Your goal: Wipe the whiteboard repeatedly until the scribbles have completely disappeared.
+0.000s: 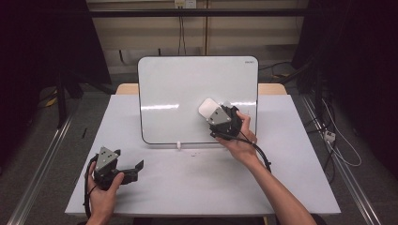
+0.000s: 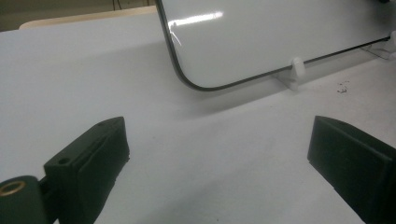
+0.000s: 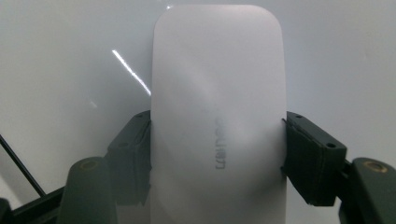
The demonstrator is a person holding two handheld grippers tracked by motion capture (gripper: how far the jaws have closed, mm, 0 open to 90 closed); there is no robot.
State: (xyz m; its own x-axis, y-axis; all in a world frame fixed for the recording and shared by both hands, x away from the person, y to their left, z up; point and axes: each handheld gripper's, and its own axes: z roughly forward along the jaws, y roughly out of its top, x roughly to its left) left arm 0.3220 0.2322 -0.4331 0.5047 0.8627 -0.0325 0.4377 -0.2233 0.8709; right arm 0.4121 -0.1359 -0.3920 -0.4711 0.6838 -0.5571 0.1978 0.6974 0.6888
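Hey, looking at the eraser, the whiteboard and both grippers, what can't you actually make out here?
- High view: the right gripper and its grey plate cover most of the eraser.
- Right gripper view: the eraser's grey lettering is too blurred to read, and its wiping face is turned away.
- Left gripper view: the frame edges crop the whiteboard.
- High view: the whiteboard's corner logo is too small.

This looks like a lab or recording room, not a home. A plain white counter (image 1: 187,183) stands alone on a grey floor, with metal rails (image 1: 42,164) running along both sides. Dark screens (image 1: 42,42) close in left and right. Loose cables (image 1: 335,140) trail over the floor at the right, and a wall socket (image 1: 184,3) feeds cords down the bare beige wall behind. A whiteboard (image 1: 183,89) is propped on the counter.
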